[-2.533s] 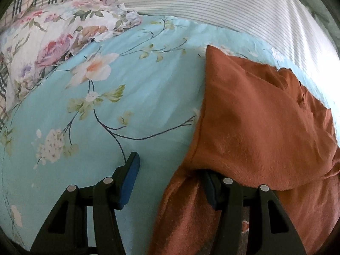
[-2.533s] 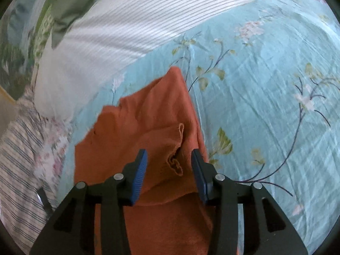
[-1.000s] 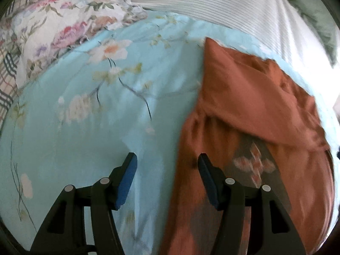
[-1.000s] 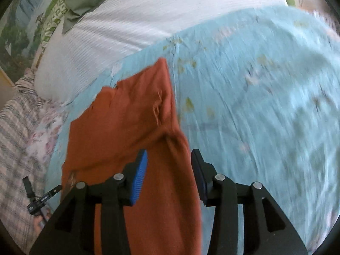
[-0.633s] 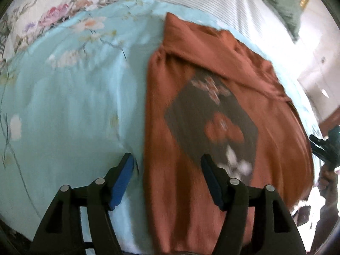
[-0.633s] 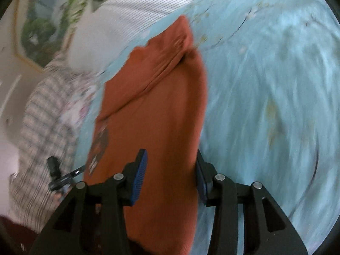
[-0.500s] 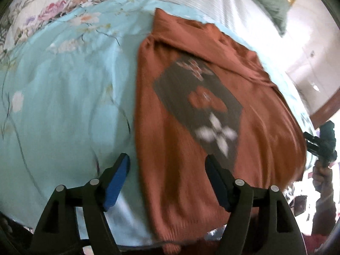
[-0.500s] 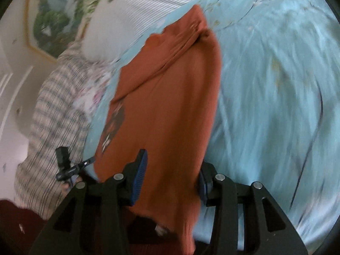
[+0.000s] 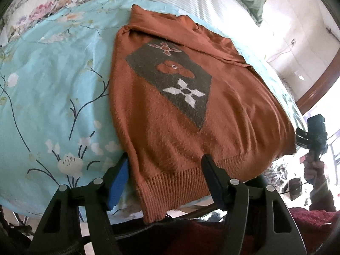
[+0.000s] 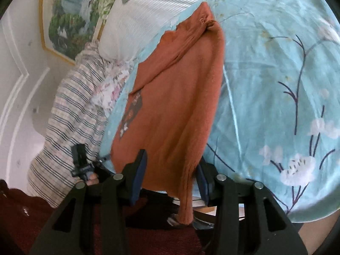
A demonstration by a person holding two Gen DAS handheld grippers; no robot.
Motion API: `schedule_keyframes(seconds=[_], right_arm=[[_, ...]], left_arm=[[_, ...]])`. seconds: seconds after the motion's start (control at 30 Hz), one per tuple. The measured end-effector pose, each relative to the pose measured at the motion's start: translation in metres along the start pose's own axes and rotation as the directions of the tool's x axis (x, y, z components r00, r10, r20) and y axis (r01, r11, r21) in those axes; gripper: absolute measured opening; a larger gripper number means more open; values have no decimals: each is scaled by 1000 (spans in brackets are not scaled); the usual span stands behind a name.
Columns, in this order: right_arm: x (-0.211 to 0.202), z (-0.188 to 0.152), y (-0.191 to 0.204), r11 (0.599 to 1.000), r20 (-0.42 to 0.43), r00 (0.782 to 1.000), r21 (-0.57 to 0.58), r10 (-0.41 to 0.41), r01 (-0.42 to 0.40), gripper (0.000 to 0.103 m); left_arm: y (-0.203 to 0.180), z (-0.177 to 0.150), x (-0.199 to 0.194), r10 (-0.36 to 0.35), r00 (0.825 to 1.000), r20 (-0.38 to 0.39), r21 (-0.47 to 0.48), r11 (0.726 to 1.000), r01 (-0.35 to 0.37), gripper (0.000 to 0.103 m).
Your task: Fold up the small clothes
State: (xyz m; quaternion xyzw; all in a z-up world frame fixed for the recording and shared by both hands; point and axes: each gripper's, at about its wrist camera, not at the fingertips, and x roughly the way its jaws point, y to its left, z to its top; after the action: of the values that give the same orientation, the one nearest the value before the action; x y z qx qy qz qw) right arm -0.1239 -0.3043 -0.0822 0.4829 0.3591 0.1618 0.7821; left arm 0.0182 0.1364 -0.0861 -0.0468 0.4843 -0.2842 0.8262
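Rust-orange sweater, sleeves folded in, spread flat on floral blue bedspread, ribbed hem hanging over near edge. Left gripper, jaws parted and just narrowed, straddling hem's corner without pressing. Right gripper, jaws opened slightly, flanking opposite hem corner; contact unclear.

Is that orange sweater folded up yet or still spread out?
Mostly spread out. The orange sweater lies flat on the blue floral bedspread, its patterned front showing, only its top turned over, ribbed hem overhanging the bed edge.
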Motion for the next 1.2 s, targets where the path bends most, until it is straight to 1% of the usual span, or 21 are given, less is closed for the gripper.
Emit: schedule_keyframes(seconds=[0.07,0.1,0.13,0.17,0.2,0.23,0.27,0.3,0.33,0.37,0.4,0.5,0.57,0.63,0.67,0.7,0.73,0.8,0.9,1.0,1.2], right_arm=[[5,1,2,1000,-5,1000,-4,22,-22,46],[8,1,5,999,-7,999,-15,36,-36,46],[9,0,9,998,-2,999,-25,54,-54,47],[8,0,11,996,11,996,-33,88,-87,47],[5,0,12,991,36,991,-31,132,-131,47],[0,1,9,987,64,985,-18,163,-162,47],[-2,2,7,986,79,983,-9,165,-165,47],[-5,4,2,991,90,987,5,135,-136,47],[-5,5,-2,995,79,992,16,97,-98,46],[-3,5,-5,997,64,996,25,65,-67,46],[-1,5,-7,998,44,998,28,53,-54,45],[5,2,-3,997,8,998,16,70,-70,49],[9,1,2,997,-22,997,-16,70,-71,50],[12,-1,8,997,-40,997,-54,59,-61,49],[13,-2,10,996,-34,998,-72,48,-50,36],[12,-2,14,995,-25,999,-90,37,-39,26],[13,-2,15,995,-23,999,-89,42,-44,10],[9,2,17,994,8,998,-84,69,-69,9],[-2,14,24,990,75,990,-84,123,-117,8],[-11,32,36,983,118,980,-112,157,-144,8],[-10,83,54,981,202,968,-155,148,-117,8]], left_arm=[[2,0,1,-15,1000,-2,0,1000,15,63],[3,1,1,-11,1000,-1,4,1000,11,54],[4,0,0,-5,1000,-1,11,1000,5,47],[3,2,0,7,1000,1,16,1000,-7,29],[3,3,-1,11,1000,3,13,1000,-11,17],[5,5,-3,1,1000,9,-1,1000,-1,16],[7,5,-5,-11,1000,13,-15,1000,12,17],[11,5,-6,-23,1000,12,-37,999,24,20],[13,5,-5,-21,1000,6,-45,999,21,23],[16,3,-3,-22,1000,-7,-52,998,22,31],[17,2,-1,-31,999,-19,-58,998,30,33],[14,-2,2,-35,999,-25,-48,998,34,39],[8,-2,4,-28,999,-25,-29,999,27,39],[3,-2,6,-16,1000,-17,-10,1000,16,33],[2,-1,6,-8,1000,-14,-6,1000,7,17],[1,-1,7,-5,1000,-14,-9,1000,5,10],[3,-1,4,-15,1000,-6,-21,1000,15,9],[5,-1,-1,-26,1000,16,-37,999,26,6],[4,1,-19,-56,995,81,-60,996,61,5],[1,10,-39,-83,984,160,-66,993,95,5],[-9,54,-58,-98,949,298,-60,991,121,4]])
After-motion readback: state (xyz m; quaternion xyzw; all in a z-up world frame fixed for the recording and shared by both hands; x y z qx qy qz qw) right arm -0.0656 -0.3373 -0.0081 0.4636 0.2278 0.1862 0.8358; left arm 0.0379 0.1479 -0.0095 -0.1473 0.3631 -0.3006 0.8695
